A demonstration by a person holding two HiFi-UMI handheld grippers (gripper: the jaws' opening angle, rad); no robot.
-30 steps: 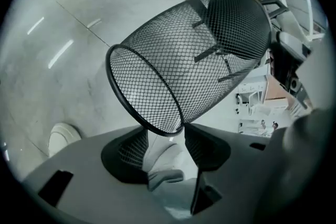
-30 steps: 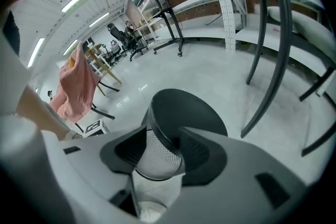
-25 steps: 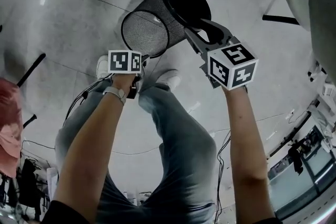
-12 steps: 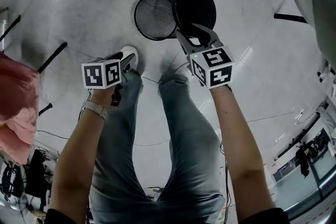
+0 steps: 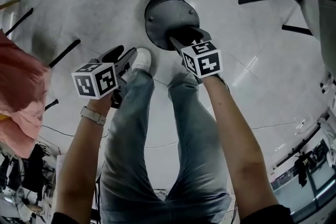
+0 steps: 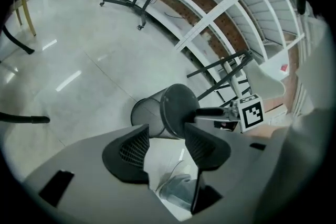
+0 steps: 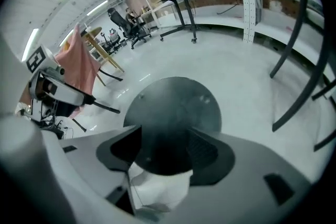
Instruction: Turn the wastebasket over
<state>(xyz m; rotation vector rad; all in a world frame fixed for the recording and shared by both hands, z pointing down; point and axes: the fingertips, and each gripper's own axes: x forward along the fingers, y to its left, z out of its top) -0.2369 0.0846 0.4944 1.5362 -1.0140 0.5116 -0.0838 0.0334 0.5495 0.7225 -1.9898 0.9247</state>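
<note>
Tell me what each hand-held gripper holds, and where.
Left hand-held gripper: nothing. Right hand-held gripper: its jaws have just been opening, with the base edge of the upturned wastebasket between them; it does not appear gripped.

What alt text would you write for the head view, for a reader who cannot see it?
A dark wastebasket stands upside down on the grey floor, solid base up. The right gripper is at its near edge; its jaws have just been opening, the basket's edge between them. The left gripper hangs open and empty above the person's shoe.
</note>
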